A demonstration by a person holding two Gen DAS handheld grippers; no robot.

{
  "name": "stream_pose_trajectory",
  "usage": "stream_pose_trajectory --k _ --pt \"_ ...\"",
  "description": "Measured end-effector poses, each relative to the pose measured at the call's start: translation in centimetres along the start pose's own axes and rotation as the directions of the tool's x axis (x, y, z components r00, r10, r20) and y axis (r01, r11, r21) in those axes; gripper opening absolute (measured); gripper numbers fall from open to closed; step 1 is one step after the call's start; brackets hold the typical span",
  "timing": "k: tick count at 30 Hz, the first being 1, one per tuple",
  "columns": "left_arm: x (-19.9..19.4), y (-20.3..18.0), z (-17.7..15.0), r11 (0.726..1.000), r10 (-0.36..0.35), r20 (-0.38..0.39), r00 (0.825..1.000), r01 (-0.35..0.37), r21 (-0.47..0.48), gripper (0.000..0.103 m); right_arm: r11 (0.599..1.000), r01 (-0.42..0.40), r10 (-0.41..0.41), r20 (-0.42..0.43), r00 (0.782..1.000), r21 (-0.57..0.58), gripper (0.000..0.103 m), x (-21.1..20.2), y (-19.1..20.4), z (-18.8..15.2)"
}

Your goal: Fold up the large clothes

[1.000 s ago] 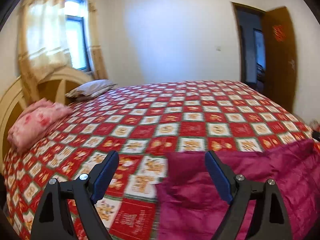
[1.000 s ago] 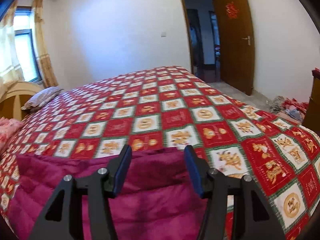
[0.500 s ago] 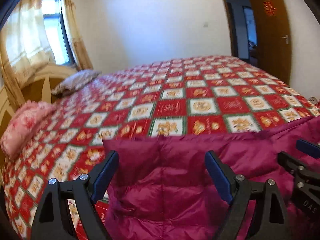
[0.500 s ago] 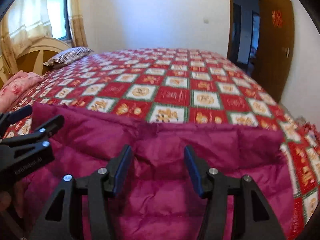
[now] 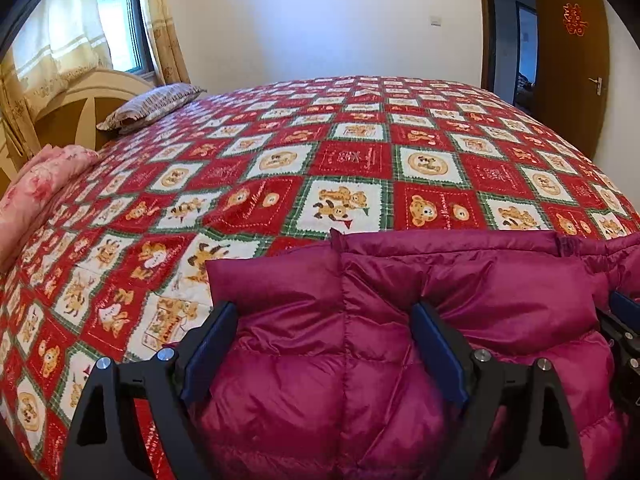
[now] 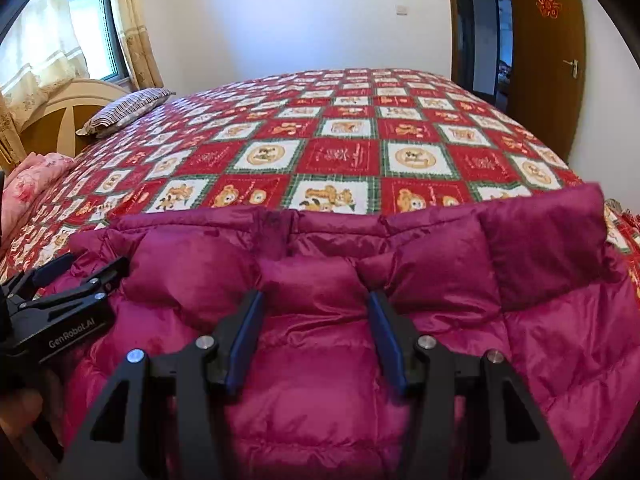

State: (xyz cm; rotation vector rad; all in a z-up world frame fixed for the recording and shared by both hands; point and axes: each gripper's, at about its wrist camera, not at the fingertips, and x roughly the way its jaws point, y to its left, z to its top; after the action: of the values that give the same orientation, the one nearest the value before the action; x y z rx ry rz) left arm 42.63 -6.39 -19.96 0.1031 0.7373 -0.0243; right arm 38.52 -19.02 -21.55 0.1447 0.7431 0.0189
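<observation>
Both grippers have swung in over the magenta down coat (image 5: 360, 340) since a second ago, when mostly bedspread filled the views.

Left wrist view: the left gripper (image 5: 324, 344) hangs with jaws spread wide over the coat's left part, gripping nothing; the coat lies on the near edge of the patterned bedspread (image 5: 352, 160). Right wrist view: the right gripper (image 6: 316, 332) is likewise agape above the coat's (image 6: 320, 360) middle. This looks like the first grasp before a fold; next, each should pinch an edge. The coat's near hem is cut off.
</observation>
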Motion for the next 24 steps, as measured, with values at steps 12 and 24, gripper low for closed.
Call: stream_pose_trajectory --k 12,24 --pt "1.4 0.0 0.0 1.0 0.003 -0.053 0.999 -0.003 -0.002 0.095 1.0 0.027 -0.027 -0.049 0.998 0.005 0.058 1.3 0.0 -0.2" --pt "1.6 -0.2 -0.1 1.0 0.021 -0.064 0.998 -0.02 0.008 0.096 0.996 0.081 -0.084 -0.086 0.993 -0.039 0.059 2.3 0.8 -0.3"
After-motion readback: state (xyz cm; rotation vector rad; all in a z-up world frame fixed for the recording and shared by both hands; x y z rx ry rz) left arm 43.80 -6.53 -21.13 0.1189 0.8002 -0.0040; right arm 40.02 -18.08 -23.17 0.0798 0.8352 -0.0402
